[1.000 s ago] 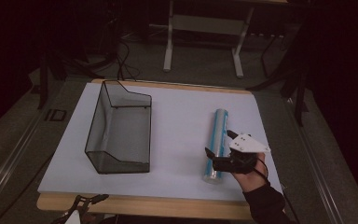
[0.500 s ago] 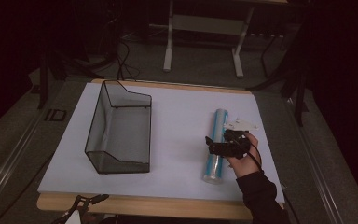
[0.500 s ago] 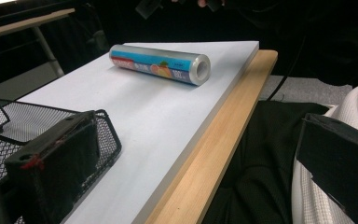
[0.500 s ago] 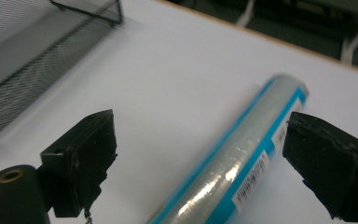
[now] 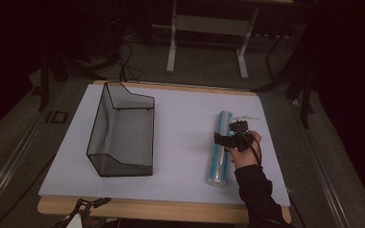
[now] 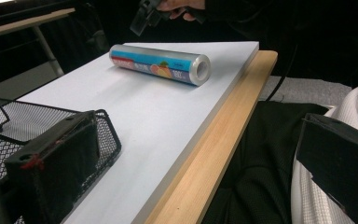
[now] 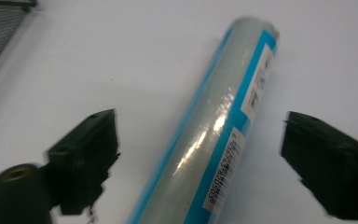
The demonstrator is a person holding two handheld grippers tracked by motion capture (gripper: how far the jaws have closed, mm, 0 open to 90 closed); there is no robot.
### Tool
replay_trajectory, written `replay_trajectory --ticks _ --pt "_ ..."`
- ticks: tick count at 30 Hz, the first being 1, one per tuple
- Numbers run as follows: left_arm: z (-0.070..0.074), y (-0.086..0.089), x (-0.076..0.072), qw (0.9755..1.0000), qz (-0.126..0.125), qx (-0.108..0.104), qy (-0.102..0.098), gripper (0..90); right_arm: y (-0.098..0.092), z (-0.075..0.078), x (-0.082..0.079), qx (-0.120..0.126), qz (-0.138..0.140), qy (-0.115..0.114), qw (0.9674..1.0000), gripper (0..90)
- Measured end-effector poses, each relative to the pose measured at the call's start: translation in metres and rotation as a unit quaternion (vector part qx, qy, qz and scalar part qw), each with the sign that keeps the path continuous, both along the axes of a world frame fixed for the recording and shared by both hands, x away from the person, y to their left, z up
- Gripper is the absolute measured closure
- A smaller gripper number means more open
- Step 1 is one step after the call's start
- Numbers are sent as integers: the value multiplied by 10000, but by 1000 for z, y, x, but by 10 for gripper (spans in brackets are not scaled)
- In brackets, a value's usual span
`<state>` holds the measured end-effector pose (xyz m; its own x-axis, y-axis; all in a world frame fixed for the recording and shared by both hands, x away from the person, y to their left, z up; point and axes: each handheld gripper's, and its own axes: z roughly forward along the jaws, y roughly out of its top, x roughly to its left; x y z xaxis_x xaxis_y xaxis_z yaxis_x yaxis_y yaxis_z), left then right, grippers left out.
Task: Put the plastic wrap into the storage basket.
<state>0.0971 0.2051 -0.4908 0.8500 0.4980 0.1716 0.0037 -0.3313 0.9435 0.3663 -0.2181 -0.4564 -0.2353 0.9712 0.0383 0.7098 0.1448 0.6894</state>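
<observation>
While the right gripper (image 5: 229, 139) hung over the roll of wrap (image 5: 220, 148), its two black jaws stood wide apart with nothing held between them. In the right gripper view the roll (image 7: 214, 140) ran up between the jaws, one jaw on each side of it and neither one touching it. The roll lay flat on the white board (image 5: 180, 118), on the right part of the table, well apart from the wire basket (image 5: 121, 130) on the left part. Its long way ran from the near edge of the board toward the far edge, tilted just a little. The jaws stood across that long way, not along it, so a squeeze would likely catch the roll around its round sides. The roll sat right under the claw, a bit toward its far end.

The left gripper (image 6: 186, 154) was low by the near edge of the table, close to the basket (image 6: 37, 135), and its jaws were wide apart and empty too. The roll (image 6: 161, 63) lay far from it, so the right hand (image 5: 243, 151) was the nearer one by a lot.
</observation>
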Motion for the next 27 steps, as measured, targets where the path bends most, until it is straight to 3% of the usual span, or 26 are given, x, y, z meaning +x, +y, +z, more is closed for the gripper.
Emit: replay_trajectory --ticks 1,5,6,12,16,18,19,27 --pt "0 0 0 10000 5 4 5 1 -1 -4 5 39 -191 127 9997 125" --pt "0 0 0 10000 9 -3 -2 1 -2 -10 12 85 -347 343 9988 124" --pt "0 0 0 10000 5 -4 -4 1 -2 -14 17 56 -454 494 9977 125" --pt "0 0 0 10000 0 3 -3 1 0 -23 25 127 -551 870 9946 125" --pt "0 0 0 10000 1 2 -4 1 1 -37 37 281 -760 1322 9879 126" --pt "0 0 0 10000 0 -7 2 1 1 -40 39 264 -798 1362 9871 134" --pt "0 0 0 10000 1 1 -1 1 3 -46 44 333 -874 1552 9835 135" --pt "0 1 0 10000 -3 -6 10 1 10 -60 52 324 -1067 1928 9749 182"
